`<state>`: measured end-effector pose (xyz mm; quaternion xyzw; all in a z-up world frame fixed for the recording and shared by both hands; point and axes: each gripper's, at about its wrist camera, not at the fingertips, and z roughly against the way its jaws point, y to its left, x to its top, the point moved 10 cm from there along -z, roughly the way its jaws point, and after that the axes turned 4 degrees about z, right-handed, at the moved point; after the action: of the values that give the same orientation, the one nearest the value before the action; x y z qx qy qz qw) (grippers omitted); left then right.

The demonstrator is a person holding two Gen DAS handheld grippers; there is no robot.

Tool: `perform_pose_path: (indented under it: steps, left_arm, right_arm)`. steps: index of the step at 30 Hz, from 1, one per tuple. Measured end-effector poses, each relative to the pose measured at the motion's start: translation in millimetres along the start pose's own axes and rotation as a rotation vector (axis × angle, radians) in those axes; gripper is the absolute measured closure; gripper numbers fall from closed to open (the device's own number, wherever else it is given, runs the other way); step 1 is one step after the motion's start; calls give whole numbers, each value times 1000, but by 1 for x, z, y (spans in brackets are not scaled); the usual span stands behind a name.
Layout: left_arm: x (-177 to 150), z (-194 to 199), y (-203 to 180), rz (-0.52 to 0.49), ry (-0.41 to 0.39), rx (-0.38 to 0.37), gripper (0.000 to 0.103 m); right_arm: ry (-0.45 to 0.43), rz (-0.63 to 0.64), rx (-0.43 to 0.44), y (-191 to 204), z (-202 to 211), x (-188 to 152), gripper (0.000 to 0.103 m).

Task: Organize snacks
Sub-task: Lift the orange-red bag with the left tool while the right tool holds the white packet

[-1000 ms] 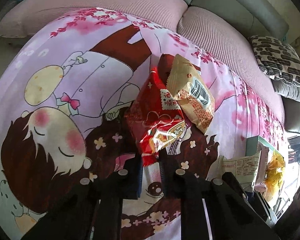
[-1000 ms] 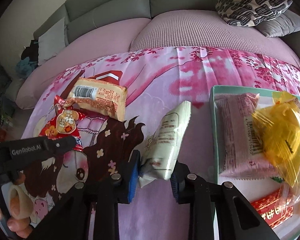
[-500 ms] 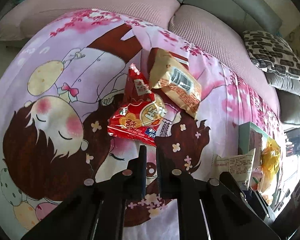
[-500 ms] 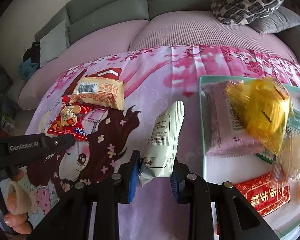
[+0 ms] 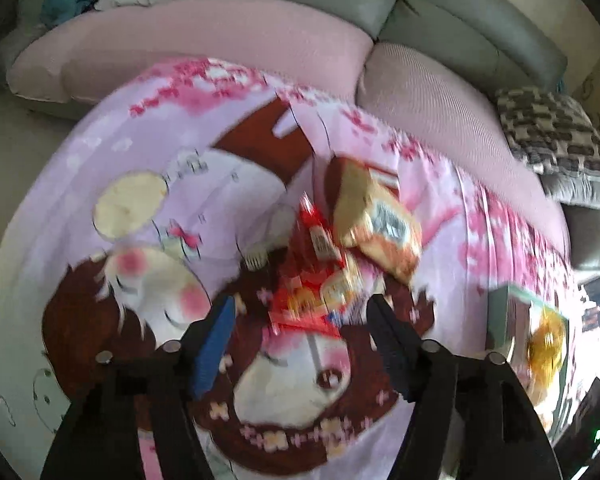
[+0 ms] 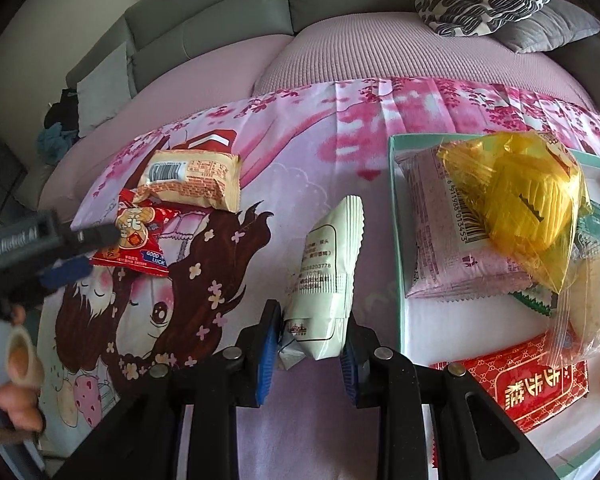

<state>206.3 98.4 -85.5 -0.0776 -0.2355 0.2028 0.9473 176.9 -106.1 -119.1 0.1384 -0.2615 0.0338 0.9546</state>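
Partway through, by the look of it. Already in the mint-rimmed tray [image 6: 394, 216], just right of the right gripper [image 6: 310, 344]: a pink packet [image 6: 440, 240], a yellow-wrapped bundle [image 6: 528, 200], a red packet with gold characters [image 6: 540, 384], plus a few paler bits too crumpled to name. Still outside the tray: three snacks.

Right gripper closed on the lower end of a white packet [image 6: 328, 276], pads pressing its crimped bottom, the rest of the packet reaching away ahead of the fingers over the cartoon-print cloth [image 6: 292, 152]. Not yet over the tray; tray edge just beside the right finger.

Left gripper [image 5: 300, 316] with jaws just opened wide, nothing between the pads. Red packet [image 5: 320, 276] lying on the cloth just ahead of the fingertips, in line with the gap, free of both fingers. Beige packet [image 5: 376, 220] beyond it and a little right, overlapping the red one's far edge. Left view blurred, so exact contact between the two packets hard to call there; from the right view, beige packet resting partly on the red one's top corner.

Judged remaining: white packet into the tray, then red and beige packets, both well left of the tray. Tray fairly crowded at the far side, with bare floor nearer the right gripper, likely room for the white packet there.
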Motion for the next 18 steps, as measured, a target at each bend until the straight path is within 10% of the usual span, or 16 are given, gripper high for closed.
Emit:
perform_pose_path:
  steps: [10, 13, 18]
  left_arm:
    - [14, -34, -8, 4, -1, -41, 34]
    - [11, -35, -13, 17, 12, -86, 57]
    - [7, -29, -17, -15, -2, -41, 64]
  right_arm:
    - [-1, -4, 3, 0, 0, 1, 74]
    - [-5, -8, 6, 0, 0, 1, 74]
    - [-19, -1, 4, 1, 6, 2, 77]
